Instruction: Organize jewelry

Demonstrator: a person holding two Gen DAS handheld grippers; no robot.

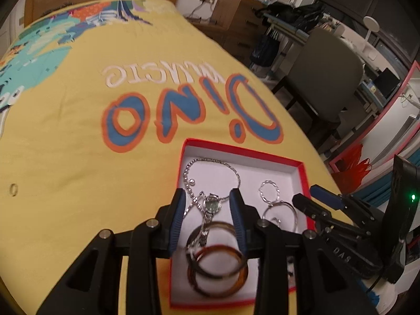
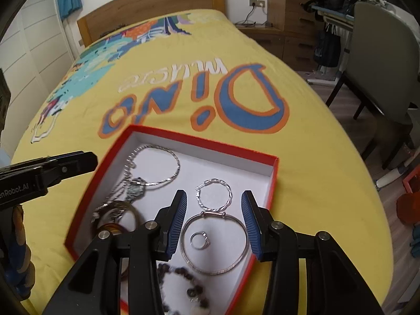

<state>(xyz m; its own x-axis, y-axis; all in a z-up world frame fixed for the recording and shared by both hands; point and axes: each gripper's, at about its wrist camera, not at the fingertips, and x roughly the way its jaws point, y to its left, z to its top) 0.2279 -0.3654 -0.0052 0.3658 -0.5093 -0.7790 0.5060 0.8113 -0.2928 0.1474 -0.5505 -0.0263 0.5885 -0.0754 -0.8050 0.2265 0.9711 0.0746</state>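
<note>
A red box with a white inside (image 1: 302, 173) (image 2: 265, 168) lies on the yellow bedspread. It holds a silver chain necklace (image 1: 210, 162) (image 2: 168, 157), a small watch (image 1: 211, 204) (image 2: 135, 190), brown bangles (image 1: 218, 270) (image 2: 115, 220), a twisted silver hoop (image 1: 269, 191) (image 2: 214, 194), a thin silver bangle (image 2: 215, 241), a small ring (image 2: 199, 240) and a dark bead bracelet (image 2: 183, 286). My left gripper (image 1: 207, 197) is open and empty above the watch. My right gripper (image 2: 214, 199) is open and empty above the hoop and bangle. A small gold ring (image 1: 13, 189) lies alone on the bedspread, far left.
The bedspread (image 1: 78, 131) has a large "Dino" print. A wooden headboard (image 2: 147, 8) is at the far end. A grey chair (image 1: 325, 78) and wooden drawers (image 2: 288, 23) stand to the bed's right. The right gripper shows at the left view's right edge (image 1: 323, 202).
</note>
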